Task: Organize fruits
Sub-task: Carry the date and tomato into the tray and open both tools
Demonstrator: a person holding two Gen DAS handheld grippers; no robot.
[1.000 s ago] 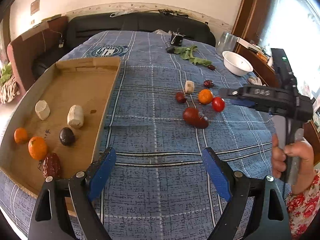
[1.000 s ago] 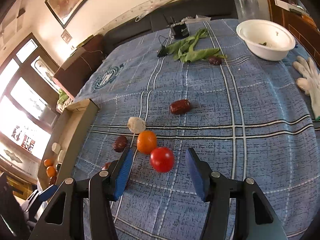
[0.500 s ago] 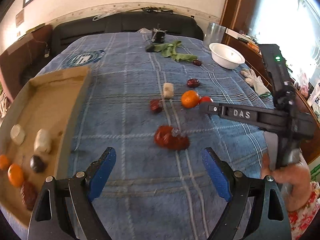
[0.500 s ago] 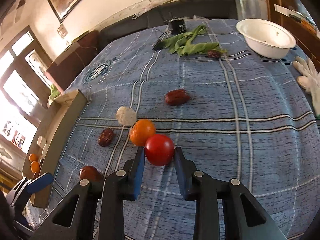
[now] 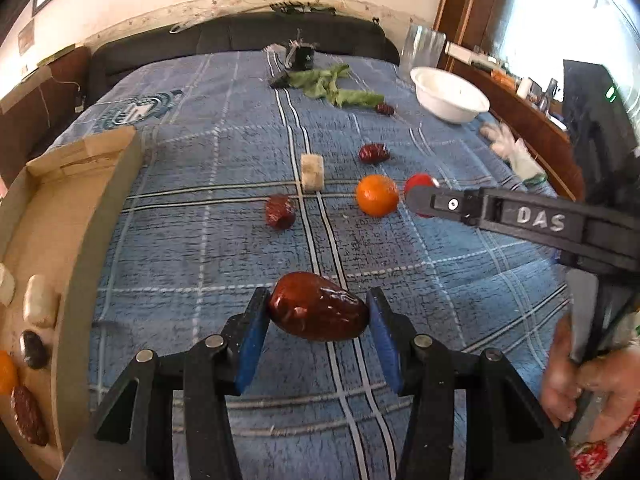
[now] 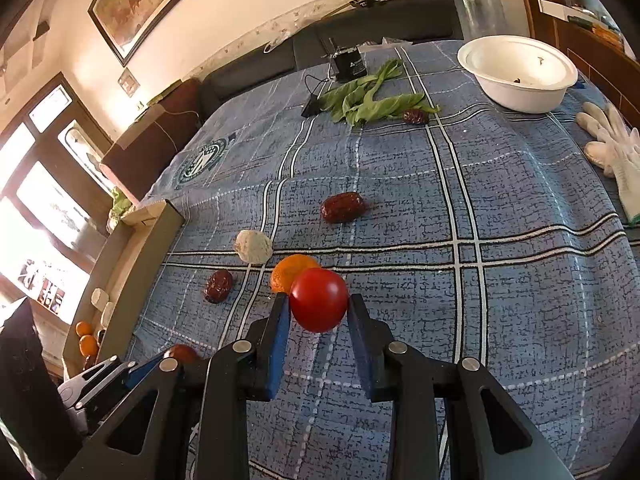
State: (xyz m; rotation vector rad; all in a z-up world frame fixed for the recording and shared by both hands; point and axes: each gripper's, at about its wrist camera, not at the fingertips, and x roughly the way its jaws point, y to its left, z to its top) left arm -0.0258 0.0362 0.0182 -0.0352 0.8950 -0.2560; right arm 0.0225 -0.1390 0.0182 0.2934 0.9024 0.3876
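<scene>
Two fruits are in our grip at once: the left gripper (image 5: pixel 316 312) is clenched on a glossy dark-red oblong date (image 5: pixel 318 307), the right gripper (image 6: pixel 319 312) pinches a round red tomato (image 6: pixel 319 299), both low over the blue plaid cloth (image 6: pixel 500 280). Either smooth skin could slip (the tomato may bruise) before reaching the shallow cardboard tray (image 5: pixel 96 240) at left.

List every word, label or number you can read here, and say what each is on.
"DAS": raised letters on the right gripper arm, seen from the left wrist view.
Round emblem on the blue tablecloth: lettering too small to read.
Label on the small black device: too blurred to read.
</scene>
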